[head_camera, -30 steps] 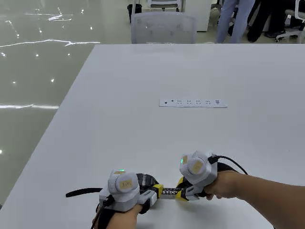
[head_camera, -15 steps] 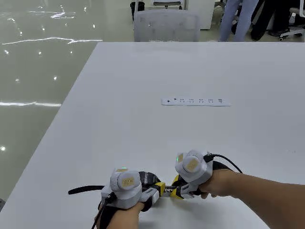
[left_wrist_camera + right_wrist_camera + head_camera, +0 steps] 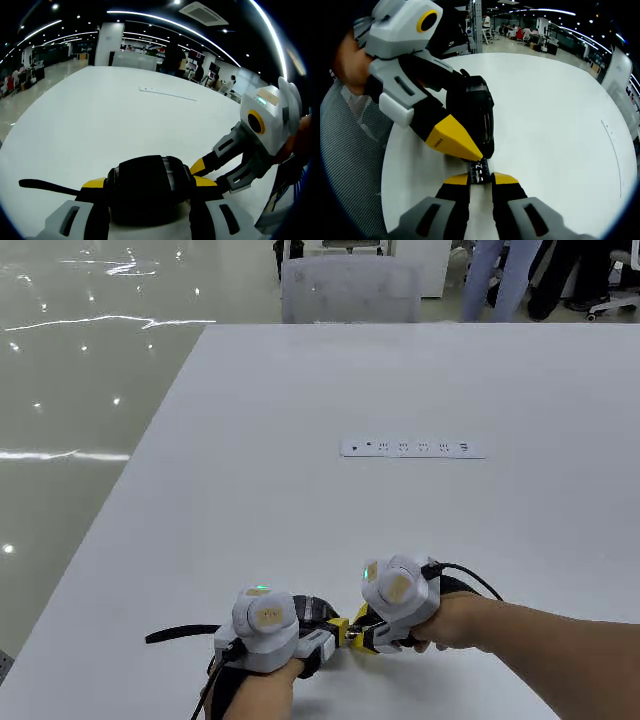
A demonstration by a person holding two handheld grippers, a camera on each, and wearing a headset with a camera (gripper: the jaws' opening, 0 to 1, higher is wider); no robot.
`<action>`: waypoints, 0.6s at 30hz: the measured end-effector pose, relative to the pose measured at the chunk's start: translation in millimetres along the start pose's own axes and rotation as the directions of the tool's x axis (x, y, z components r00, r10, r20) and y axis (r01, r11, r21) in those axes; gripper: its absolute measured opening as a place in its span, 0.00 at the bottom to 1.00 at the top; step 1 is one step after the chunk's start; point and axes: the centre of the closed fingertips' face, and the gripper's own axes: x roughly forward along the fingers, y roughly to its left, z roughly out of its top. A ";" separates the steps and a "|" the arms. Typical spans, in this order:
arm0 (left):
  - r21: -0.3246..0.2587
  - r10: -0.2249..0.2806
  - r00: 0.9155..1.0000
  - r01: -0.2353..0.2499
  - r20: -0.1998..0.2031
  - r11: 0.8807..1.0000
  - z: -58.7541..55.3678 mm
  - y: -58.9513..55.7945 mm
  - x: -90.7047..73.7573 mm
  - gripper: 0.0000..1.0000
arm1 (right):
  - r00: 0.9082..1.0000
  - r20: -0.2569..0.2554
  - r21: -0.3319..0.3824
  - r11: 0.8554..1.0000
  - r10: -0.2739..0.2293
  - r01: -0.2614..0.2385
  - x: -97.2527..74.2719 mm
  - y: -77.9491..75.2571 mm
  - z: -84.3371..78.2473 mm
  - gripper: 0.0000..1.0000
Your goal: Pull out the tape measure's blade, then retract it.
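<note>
Blade (image 3: 479,171) lies as a short stub along the 6-to-12 o'clock line in the right gripper view, pinched by the right gripper (image 3: 480,180). Its tape measure (image 3: 147,172), clamped in the left gripper (image 3: 150,184), sits just ahead at 12, near the table (image 3: 400,390) edge at 6 o'clock.

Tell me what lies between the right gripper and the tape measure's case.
A short stretch of numbered blade, pinched by the right gripper; the right gripper view shows it.
</note>
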 end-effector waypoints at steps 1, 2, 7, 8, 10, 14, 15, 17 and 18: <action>0.000 0.000 1.000 0.000 0.000 1.000 0.0 0.0 0.0 0.61 | 1.000 0.001 -0.002 1.000 -0.002 0.002 0.0 0.0 -0.2 0.15; 0.000 0.000 1.000 0.000 -0.001 1.000 0.0 0.1 0.1 0.61 | 1.000 0.004 -0.019 1.000 -0.008 0.008 -0.2 0.4 -0.6 0.15; -0.002 -0.004 1.000 0.004 -0.003 1.000 0.1 0.3 0.2 0.61 | 1.000 0.010 0.019 1.000 -0.011 0.011 -0.4 -0.6 1.0 0.14; -0.002 -0.005 1.000 0.005 -0.003 1.000 0.0 0.3 0.1 0.61 | 1.000 0.010 0.017 1.000 -0.012 0.012 -0.1 -1.2 1.4 0.13; -0.004 -0.007 1.000 0.007 -0.009 1.000 -0.2 0.5 0.3 0.61 | 1.000 0.008 0.016 1.000 -0.010 0.010 2.2 -0.8 4.0 0.13; -0.007 -0.009 1.000 0.009 -0.019 1.000 -0.3 1.1 0.3 0.61 | 1.000 0.003 -0.002 1.000 -0.006 0.006 8.4 1.3 11.7 0.13; -0.008 -0.008 1.000 0.008 -0.019 1.000 -0.3 1.2 0.2 0.61 | 1.000 0.005 -0.009 1.000 -0.004 0.004 9.4 1.9 13.9 0.13; -0.009 -0.008 1.000 0.008 -0.019 1.000 -0.3 1.4 -0.1 0.61 | 1.000 0.000 -0.019 1.000 -0.004 0.004 10.9 3.2 18.2 0.13; -0.008 -0.008 1.000 0.008 -0.019 1.000 -0.2 1.6 -0.1 0.61 | 1.000 -0.019 -0.046 0.999 0.000 -0.001 9.6 2.6 17.1 0.13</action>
